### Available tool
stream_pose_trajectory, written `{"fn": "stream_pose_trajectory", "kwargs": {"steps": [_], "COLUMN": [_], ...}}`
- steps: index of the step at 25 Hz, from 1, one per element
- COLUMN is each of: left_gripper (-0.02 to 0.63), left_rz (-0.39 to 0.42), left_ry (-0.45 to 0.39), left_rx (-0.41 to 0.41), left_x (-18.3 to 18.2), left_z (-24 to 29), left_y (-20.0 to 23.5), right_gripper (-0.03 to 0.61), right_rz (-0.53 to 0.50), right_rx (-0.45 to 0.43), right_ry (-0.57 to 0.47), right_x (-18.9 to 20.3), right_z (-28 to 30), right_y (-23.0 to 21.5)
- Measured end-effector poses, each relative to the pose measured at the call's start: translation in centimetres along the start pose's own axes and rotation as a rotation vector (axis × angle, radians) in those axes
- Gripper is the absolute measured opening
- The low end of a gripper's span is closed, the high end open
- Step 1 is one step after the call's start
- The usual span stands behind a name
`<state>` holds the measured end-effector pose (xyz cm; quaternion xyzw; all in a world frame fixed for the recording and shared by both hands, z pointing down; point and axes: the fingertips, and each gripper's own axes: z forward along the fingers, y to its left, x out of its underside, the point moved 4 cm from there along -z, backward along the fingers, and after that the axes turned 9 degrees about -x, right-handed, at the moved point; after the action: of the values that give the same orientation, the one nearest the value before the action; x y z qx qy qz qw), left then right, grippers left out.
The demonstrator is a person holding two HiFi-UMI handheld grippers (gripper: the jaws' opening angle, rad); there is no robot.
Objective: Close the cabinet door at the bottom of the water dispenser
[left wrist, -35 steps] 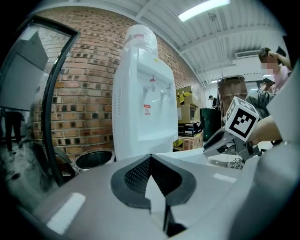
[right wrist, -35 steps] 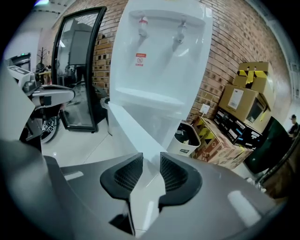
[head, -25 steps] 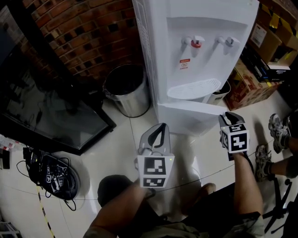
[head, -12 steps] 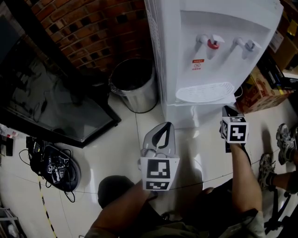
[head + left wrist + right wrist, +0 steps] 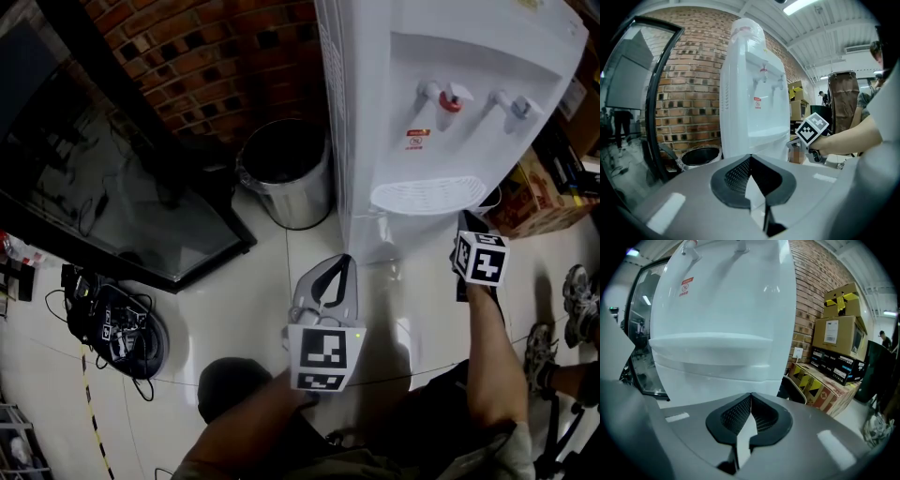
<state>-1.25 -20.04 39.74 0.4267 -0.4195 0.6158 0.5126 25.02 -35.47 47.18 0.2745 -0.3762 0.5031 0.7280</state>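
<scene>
The white water dispenser point(image 5: 450, 94) stands against the brick wall. Its bottom cabinet door point(image 5: 703, 385) lies flush with the body below the drip tray and fills the right gripper view. My right gripper point(image 5: 466, 218) is shut on nothing, its tips point(image 5: 751, 395) just in front of the door's right part; I cannot tell whether they touch it. My left gripper point(image 5: 343, 262) hangs lower left of the dispenser point(image 5: 750, 93), shut and empty, its tips point(image 5: 750, 157) well short of the cabinet. The right gripper's marker cube point(image 5: 812, 131) shows in the left gripper view.
A steel bin point(image 5: 286, 173) with a black liner stands left of the dispenser. A dark framed glass panel point(image 5: 103, 197) leans further left, with a tangle of cables point(image 5: 117, 328) on the floor. Cardboard boxes point(image 5: 836, 333) stack up on the right. Another person's shoes point(image 5: 574, 291) are at right.
The white door panel that stuck out from the dispenser's base has swung in flush. My right gripper followed it toward the dispenser. The left gripper barely moved.
</scene>
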Motion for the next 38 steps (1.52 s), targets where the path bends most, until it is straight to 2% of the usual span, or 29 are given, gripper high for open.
{"fn": "stream_pose_trajectory", "kwargs": {"steps": [6,11,16,22,25,28,33,38], "left_gripper": [0.0,0.0,0.0,0.0,0.0,0.0,0.001,0.0], "left_rz": [-0.003,-0.024,-0.026,-0.037,-0.057,-0.063,-0.025,0.027], "left_ry": [-0.029,-0.058,-0.09,-0.112,-0.123,-0.15,-0.195,-0.186], "left_rx": [0.011,0.034,0.048,-0.012,-0.032,-0.011,0.021,0.021], "left_x": [-1.1,-2.2,-3.6,-4.0,-4.2,-4.7,-5.1,-4.0], "left_z": [-1.0,-2.4,-5.4,-9.6,-11.7,-14.4,-18.1,-19.5], "left_y": [0.1,0.3,1.2,4.4,5.3,4.8,3.5,2.7], "right_gripper": [0.002,0.001,0.002,0.0,0.0,0.0,0.0,0.0], "right_rz": [0.011,-0.038,-0.045,-0.038,-0.086,-0.113,-0.185,-0.194], "right_rx": [-0.013,-0.039,-0.049,-0.07,-0.091,-0.132,-0.176,-0.208], "right_ry": [-0.04,-0.188,-0.348,-0.489,-0.511,-0.518,-0.52,-0.512], "right_x": [-1.4,-4.7,-7.1,-8.1,-8.1,-7.8,-6.1,-4.2], "right_z": [-2.5,-8.4,-15.6,-23.0,-25.3,-27.8,-31.9,-34.3], "right_y": [1.2,4.2,6.8,10.3,12.3,14.5,17.5,18.9]}}
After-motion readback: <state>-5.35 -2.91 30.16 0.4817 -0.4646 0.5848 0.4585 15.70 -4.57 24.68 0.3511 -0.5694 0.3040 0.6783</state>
